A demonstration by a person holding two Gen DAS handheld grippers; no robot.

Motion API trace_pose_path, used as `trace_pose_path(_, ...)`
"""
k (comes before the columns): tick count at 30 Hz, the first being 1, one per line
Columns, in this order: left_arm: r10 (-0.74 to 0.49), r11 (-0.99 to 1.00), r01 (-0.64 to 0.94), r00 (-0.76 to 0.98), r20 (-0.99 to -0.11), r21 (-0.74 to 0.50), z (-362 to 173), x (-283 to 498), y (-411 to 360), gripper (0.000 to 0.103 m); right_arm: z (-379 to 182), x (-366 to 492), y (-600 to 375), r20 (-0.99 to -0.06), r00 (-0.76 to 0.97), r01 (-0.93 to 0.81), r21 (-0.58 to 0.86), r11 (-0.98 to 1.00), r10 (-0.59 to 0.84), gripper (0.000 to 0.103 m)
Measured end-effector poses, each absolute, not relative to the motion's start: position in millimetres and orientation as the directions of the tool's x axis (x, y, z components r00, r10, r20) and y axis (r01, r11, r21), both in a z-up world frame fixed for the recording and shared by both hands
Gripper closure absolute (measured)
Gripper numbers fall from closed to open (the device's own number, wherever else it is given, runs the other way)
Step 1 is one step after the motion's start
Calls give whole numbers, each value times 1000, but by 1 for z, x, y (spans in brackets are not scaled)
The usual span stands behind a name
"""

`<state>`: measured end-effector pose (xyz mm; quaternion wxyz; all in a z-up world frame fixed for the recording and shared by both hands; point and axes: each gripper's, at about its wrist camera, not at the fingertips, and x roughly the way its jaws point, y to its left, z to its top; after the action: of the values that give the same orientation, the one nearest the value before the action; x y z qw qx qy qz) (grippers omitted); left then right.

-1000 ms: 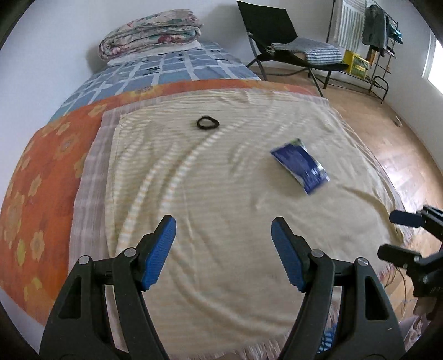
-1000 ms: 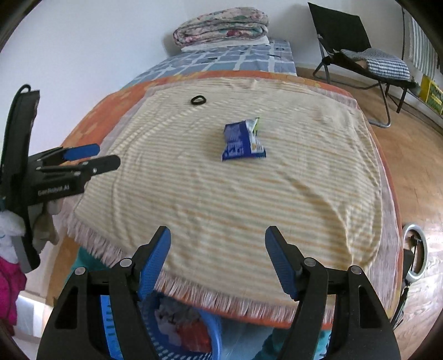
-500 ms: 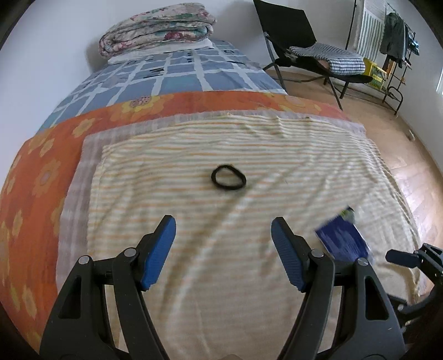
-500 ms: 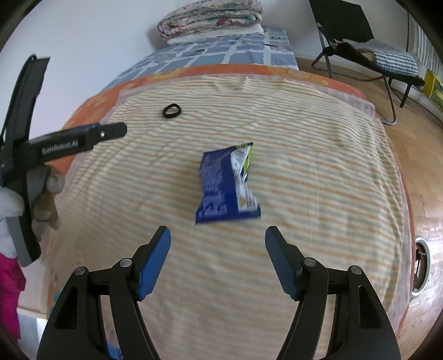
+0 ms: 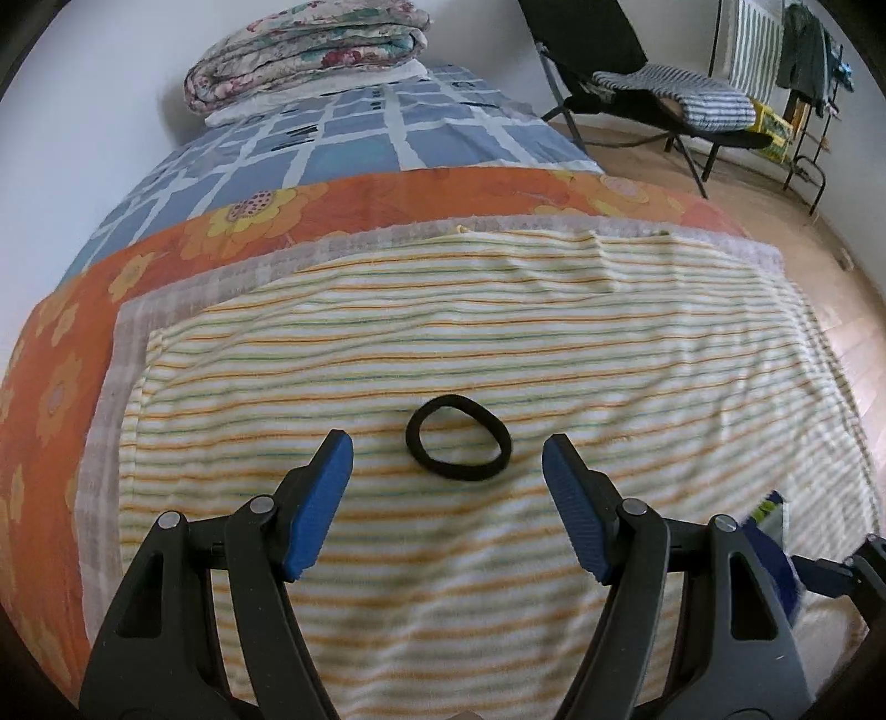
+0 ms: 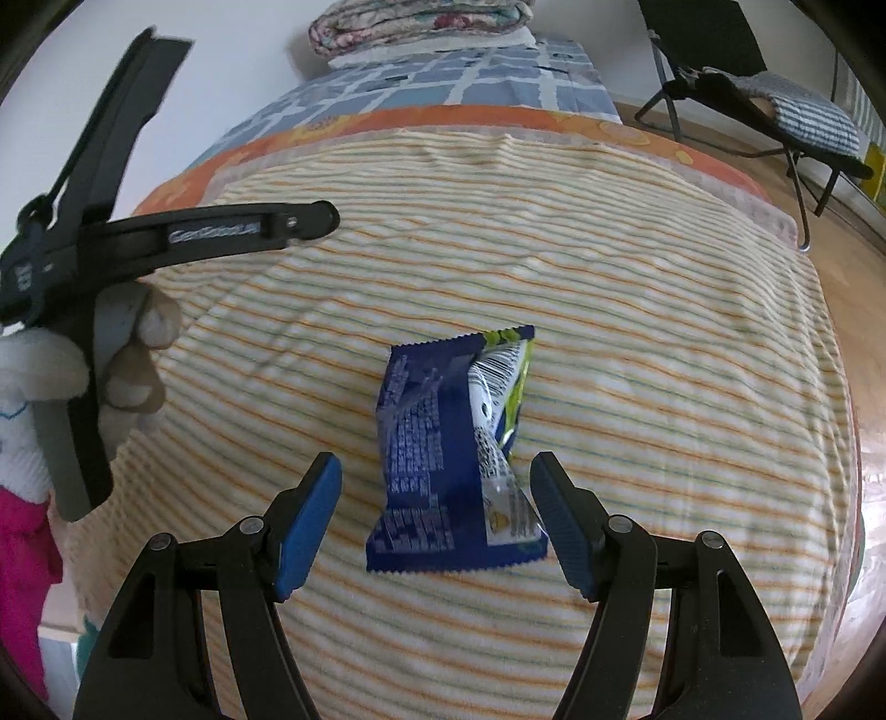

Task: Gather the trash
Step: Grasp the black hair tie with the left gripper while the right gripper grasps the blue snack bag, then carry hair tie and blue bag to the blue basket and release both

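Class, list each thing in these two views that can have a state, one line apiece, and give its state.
Left gripper: open, empty.
Right gripper: open, empty.
Black elastic hair band: flat on the striped blanket, untouched.
Crumpled blue snack wrapper: lying on the blanket, ungripped.
Floral quilt: folded.
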<state>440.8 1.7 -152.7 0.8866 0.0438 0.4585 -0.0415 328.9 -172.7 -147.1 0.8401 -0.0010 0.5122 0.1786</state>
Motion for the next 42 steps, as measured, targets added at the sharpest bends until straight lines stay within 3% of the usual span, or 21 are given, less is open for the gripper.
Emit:
trace_pose_path(2, -29, 994, 104, 569, -822, 38, -157, 446, 2, 31, -149, 330, -170, -863, 410, -305, 176, 936, 296, 33)
trace_pose_path(4, -21, 995, 96, 558, -829, 39, -162, 450, 4, 44, -150, 332, -168, -865, 408, -310, 171, 935, 293, 33)
trace_pose_path(6, -24, 995, 90, 558, -830, 32, -165, 451, 6, 45, -151, 333, -164, -867, 406, -317, 165, 934, 291, 33)
trace_pose_path(8, -23, 996, 89, 563, -826, 33, -165, 452, 7, 54, -151, 333, -162, -868, 404, -324, 161, 932, 290, 33)
trace_pose_path(13, -18, 996, 81, 568, -823, 33, -159, 452, 11, 94, -153, 332, -152, -872, 412, -349, 117, 930, 264, 33)
trace_pose_path(17, -28, 997, 71, 577, -816, 16, -156, 447, 20, 97, -152, 332, -152, -869, 417, -352, 116, 929, 266, 34)
trace_pose_path(18, -28, 997, 70, 581, -813, 15, -155, 445, 22, 97, -152, 331, -152, -866, 419, -350, 124, 929, 273, 37)
trace_pose_path(19, -34, 997, 70, 585, -810, 8, -153, 442, 25, 97, -152, 331, -154, -862, 421, -347, 133, 928, 281, 50)
trace_pose_path(20, -38, 997, 72, 588, -808, 5, -152, 439, 27, 97, -151, 330, -155, -861, 422, -343, 138, 929, 284, 56)
trace_pose_path(28, -49, 996, 91, 616, -786, 10, -134, 402, 38, 97, -144, 323, -161, -827, 446, -346, 193, 918, 342, 58)
trace_pose_path(42, -93, 981, 187, 663, -743, 44, -84, 270, 16, 97, -100, 265, -166, -789, 494, -377, 184, 908, 365, 58)
